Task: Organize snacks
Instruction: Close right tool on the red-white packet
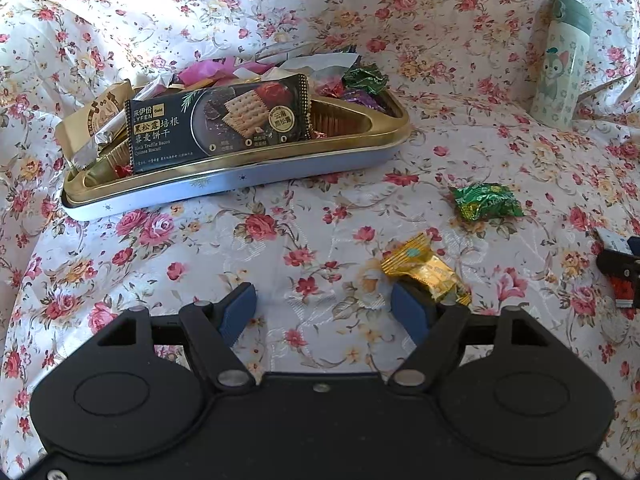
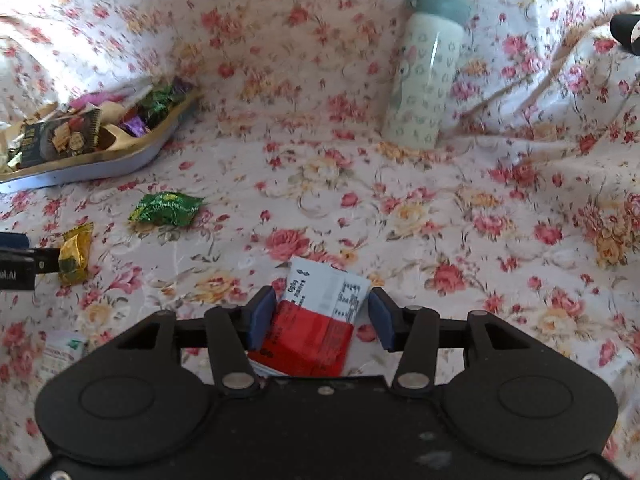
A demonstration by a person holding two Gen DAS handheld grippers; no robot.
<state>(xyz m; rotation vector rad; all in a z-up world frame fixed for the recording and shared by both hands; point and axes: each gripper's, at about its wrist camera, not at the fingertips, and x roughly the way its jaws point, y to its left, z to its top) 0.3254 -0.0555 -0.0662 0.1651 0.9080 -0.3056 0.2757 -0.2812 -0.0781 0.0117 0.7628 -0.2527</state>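
A blue tin with a gold tray (image 1: 248,172) holds several snacks, with a black biscuit packet (image 1: 216,120) leaning at its front. It also shows at the far left of the right wrist view (image 2: 100,168). My left gripper (image 1: 323,312) is open and empty above the cloth; a gold candy (image 1: 426,270) lies just beyond its right finger. A green candy (image 1: 486,201) lies further right. My right gripper (image 2: 322,318) is open, with a red and white packet (image 2: 316,328) lying between its fingers.
A floral cloth (image 1: 320,240) covers the whole surface and rises in folds behind. A pale green bottle (image 2: 428,68) stands at the back. A small white wrapper (image 2: 64,350) lies at the left of the right wrist view.
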